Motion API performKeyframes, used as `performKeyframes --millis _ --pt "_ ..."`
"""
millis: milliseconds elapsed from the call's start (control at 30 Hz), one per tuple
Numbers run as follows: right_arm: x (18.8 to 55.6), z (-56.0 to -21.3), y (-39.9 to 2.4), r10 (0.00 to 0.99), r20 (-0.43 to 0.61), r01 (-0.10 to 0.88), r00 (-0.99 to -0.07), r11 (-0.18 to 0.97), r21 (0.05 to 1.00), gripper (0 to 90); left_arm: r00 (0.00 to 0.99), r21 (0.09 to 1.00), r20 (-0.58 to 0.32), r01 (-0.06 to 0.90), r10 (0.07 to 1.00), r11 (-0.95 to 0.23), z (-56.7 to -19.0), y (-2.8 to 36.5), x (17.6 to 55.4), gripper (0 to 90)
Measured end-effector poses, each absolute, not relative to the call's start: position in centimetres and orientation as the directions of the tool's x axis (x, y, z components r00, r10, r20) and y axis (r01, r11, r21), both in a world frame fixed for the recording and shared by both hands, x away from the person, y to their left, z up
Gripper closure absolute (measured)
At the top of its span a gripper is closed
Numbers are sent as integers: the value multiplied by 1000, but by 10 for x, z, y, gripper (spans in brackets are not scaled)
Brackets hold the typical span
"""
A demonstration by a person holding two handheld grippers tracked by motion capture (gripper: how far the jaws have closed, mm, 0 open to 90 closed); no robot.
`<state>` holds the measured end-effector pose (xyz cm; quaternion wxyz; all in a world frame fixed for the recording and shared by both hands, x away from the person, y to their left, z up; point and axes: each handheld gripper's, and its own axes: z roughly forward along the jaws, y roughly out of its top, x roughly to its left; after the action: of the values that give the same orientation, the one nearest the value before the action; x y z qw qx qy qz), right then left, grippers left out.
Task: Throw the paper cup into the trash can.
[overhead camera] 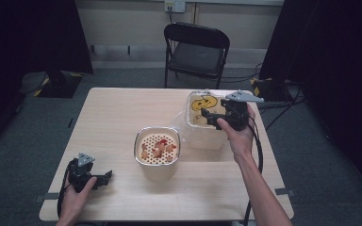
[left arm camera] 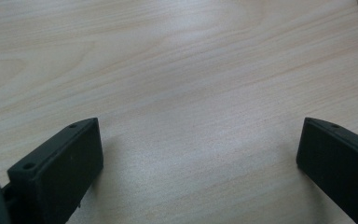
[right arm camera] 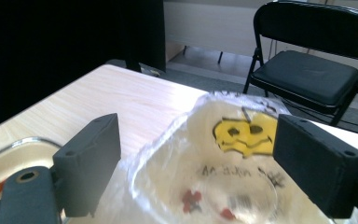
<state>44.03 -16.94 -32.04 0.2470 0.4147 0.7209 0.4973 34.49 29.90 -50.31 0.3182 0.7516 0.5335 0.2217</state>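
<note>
A round metal bowl (overhead camera: 156,146) with a perforated insert holding several red and tan pieces stands mid-table; its rim (right arm camera: 14,149) shows in the right gripper view. Right of it sits a clear plastic bag (overhead camera: 199,123) with a yellow smiley print (right arm camera: 242,133), open at the top, with red bits inside. My right gripper (overhead camera: 207,115) hovers open over the bag's mouth, its jaws wide apart around nothing. My left gripper (overhead camera: 104,178) rests open low over the bare wooden table (left arm camera: 177,84) near the front left corner.
A black folding chair (overhead camera: 197,49) stands beyond the table's far edge. Dark curtains hang at both sides of the room. Cables trail from each gripper, and bare tabletop (overhead camera: 118,113) stretches across the left and far side.
</note>
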Motion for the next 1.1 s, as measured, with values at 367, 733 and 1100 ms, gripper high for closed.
performKeyframes --millis 367,733,1100 --pt "388 -337 -190 840 58 351 -539 161 922 152 333 715 -6 661 943 -228 -503 299 345 0" --pt "350 -371 -214 856 83 400 -510 150 904 139 332 715 -6 661 943 -228 -503 299 345 0" --pt "336 -445 -230 874 104 532 -475 190 825 141 329 715 -6 661 944 -226 -503 299 345 0"
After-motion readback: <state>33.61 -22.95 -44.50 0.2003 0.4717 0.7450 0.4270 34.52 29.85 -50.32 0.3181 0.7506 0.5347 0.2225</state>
